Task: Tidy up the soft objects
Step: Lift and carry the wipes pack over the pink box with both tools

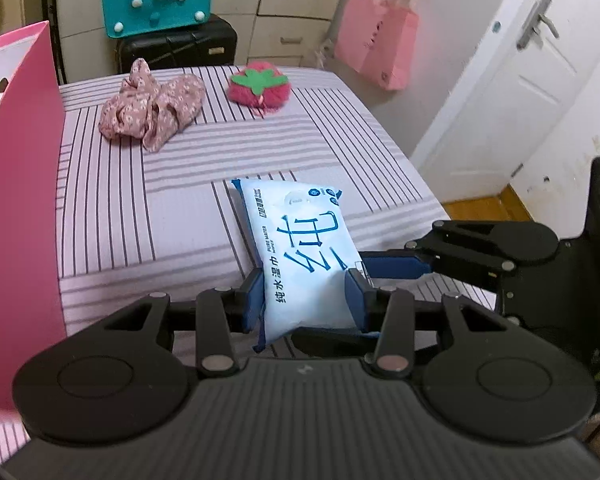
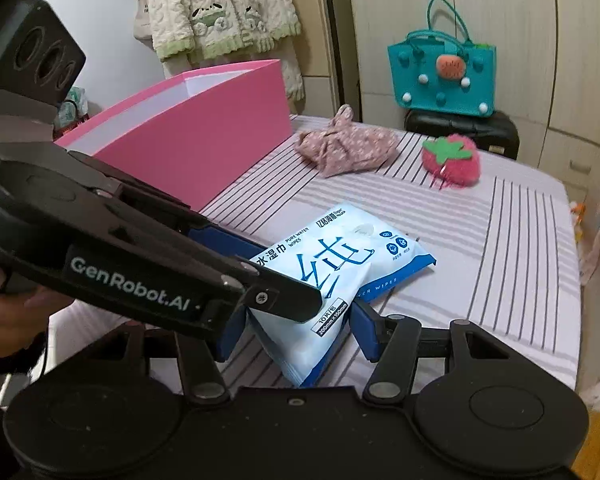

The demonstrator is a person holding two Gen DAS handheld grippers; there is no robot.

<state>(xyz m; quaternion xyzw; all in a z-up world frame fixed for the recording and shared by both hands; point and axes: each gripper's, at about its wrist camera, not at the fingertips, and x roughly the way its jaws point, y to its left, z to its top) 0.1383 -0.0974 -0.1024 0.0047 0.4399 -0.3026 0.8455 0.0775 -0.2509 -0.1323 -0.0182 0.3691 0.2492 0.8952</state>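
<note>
The left gripper (image 1: 306, 300) and right gripper (image 2: 298, 330) both clamp the wipes pack (image 1: 300, 256), hiding its near edge; both angle downward.

Wet-wipes pack (image 1: 300, 256), pale blue, tilted, near end raised off striped bed. Floral cloth (image 1: 152, 108) crumpled, far left; plush strawberry (image 1: 260, 88) far right.

Pink box (image 1: 16, 200) cut by left edge; contents unseen.

Soft indoor light, fisheye-warped edges
</note>
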